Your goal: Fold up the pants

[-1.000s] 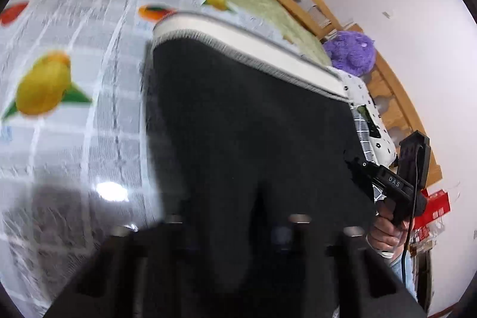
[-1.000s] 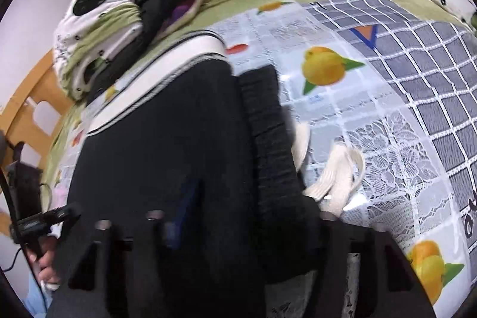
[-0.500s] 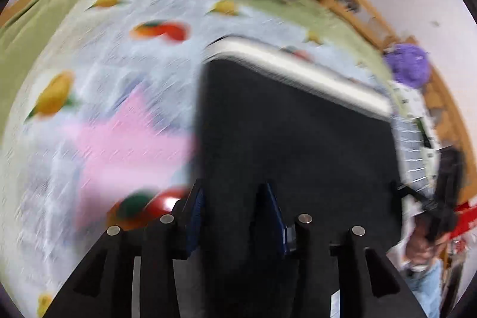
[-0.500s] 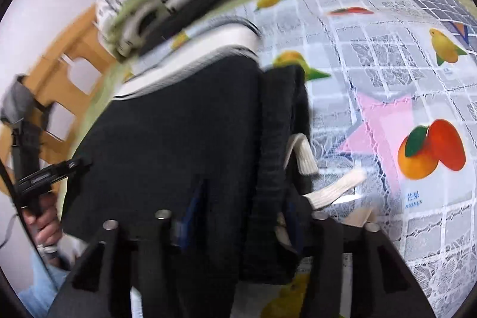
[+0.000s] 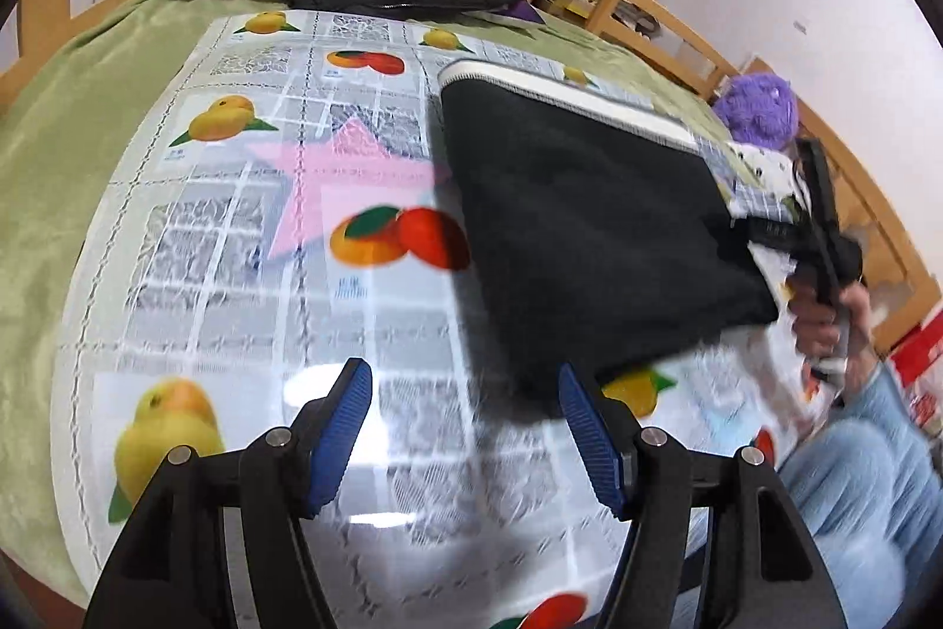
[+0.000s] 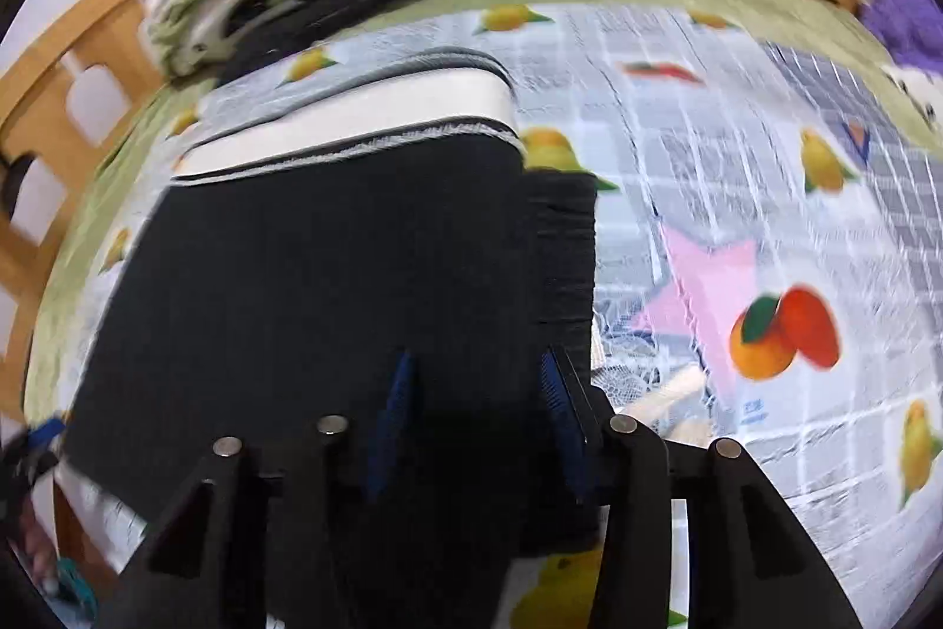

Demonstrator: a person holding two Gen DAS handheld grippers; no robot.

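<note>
Your left gripper [image 5: 465,428] has let go of the pants [image 5: 595,240]; its jaws now gape wide, empty, low in the frame. Your right gripper [image 6: 477,422] straddles dark cloth, jaws part-open; whether it's pinched, you cannot tell.
</note>
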